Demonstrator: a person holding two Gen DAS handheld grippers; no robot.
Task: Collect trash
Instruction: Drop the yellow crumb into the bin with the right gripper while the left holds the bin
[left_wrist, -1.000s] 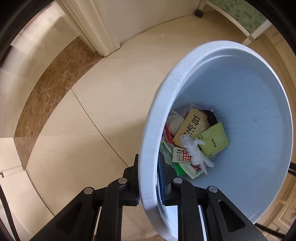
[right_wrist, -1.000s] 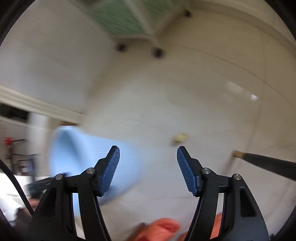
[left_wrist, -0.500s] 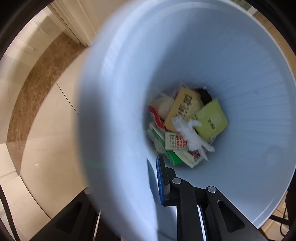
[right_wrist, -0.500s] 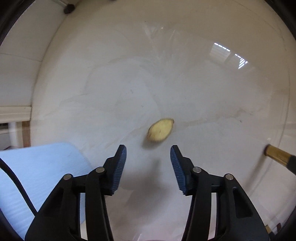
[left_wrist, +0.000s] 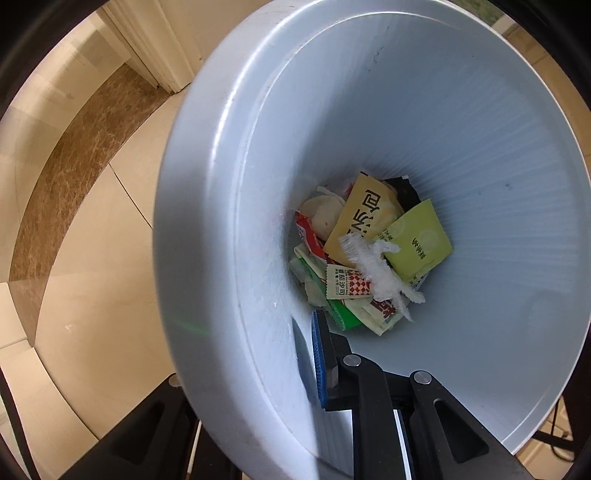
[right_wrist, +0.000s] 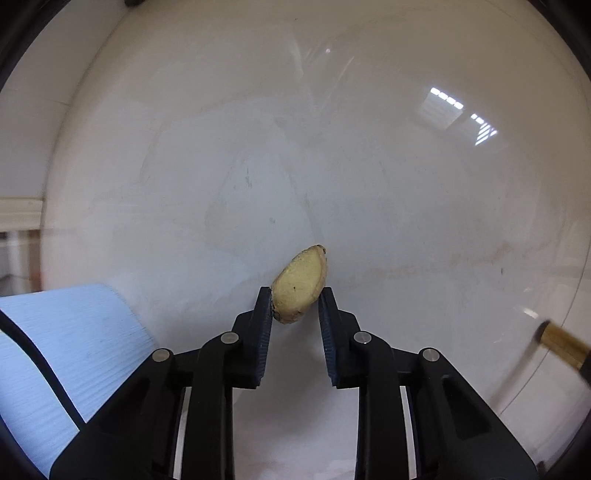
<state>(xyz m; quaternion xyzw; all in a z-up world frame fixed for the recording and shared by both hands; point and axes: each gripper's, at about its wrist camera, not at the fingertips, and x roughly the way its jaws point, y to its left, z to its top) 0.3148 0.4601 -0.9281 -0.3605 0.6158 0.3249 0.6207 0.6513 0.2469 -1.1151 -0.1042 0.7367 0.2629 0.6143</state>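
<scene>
The right claw, wide apart and high above the floor a second ago, now sits low with its jaws closing around a yellowish, oval food scrap on the glossy white floor; both blue pads touch its sides. The left claw stays clenched on the wall of the pale blue round plastic bin, which now fills far more of its view than before. At the bin's bottom lie snack wrappers: a yellow packet and a green one with Chinese print, a red-checked sachet, and crumpled white tissue.
</scene>
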